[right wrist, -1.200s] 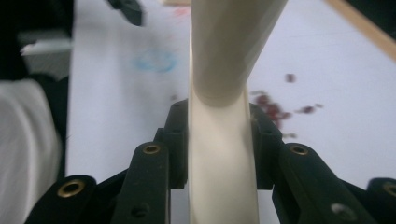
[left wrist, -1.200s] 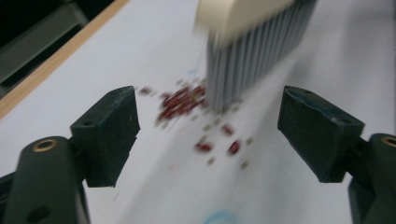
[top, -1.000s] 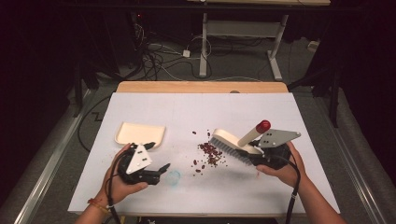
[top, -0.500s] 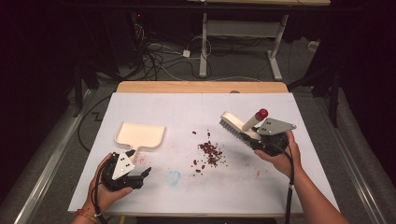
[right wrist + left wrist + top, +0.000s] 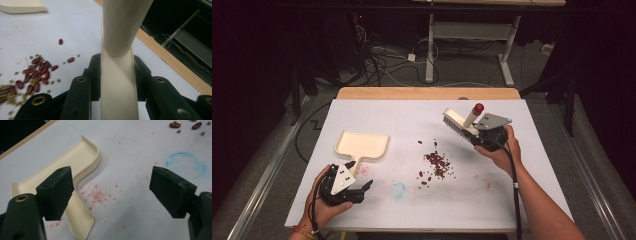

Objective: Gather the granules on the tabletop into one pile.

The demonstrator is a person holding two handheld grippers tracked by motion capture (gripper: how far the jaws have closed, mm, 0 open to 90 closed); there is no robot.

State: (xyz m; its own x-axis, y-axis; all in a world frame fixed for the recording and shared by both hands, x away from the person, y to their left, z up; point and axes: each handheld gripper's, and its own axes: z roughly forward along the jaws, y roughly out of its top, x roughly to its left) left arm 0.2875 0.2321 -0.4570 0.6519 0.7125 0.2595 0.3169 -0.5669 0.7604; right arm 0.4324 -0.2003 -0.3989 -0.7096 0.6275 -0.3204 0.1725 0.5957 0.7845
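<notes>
1. Tongs in my right hand [image 5: 473, 134] are clamped on the cream handle of the brush [image 5: 460, 123], which I hold lifted above the desk [image 5: 512, 200], up and to the right of the bean pile.
2. Right gripper view: the brush handle [image 5: 119, 82] runs straight up between the 2 black pads, pressed on both sides.
3. Seen from above, the brush tilts, with its red-capped end [image 5: 479, 107] uppermost and its bristle head towards the far left.
4. Tongs in my left hand [image 5: 364, 187] stand wide apart with nothing between them, low over the near left part of the desk.
5. Left gripper view: the dustpan [image 5: 75, 165] lies flat on the desk, its handle passing under the left pad; I cannot tell whether pad and handle touch.
6. Beans [image 5: 438, 165], red ones with small green ones among them, lie scattered mid-desk, between the dustpan [image 5: 362, 145] and the brush, apart from both.
7. Desk surface carries pink specks beside the dustpan handle and 1 faint blue ring [image 5: 398, 190] just right of the left tongs.
</notes>
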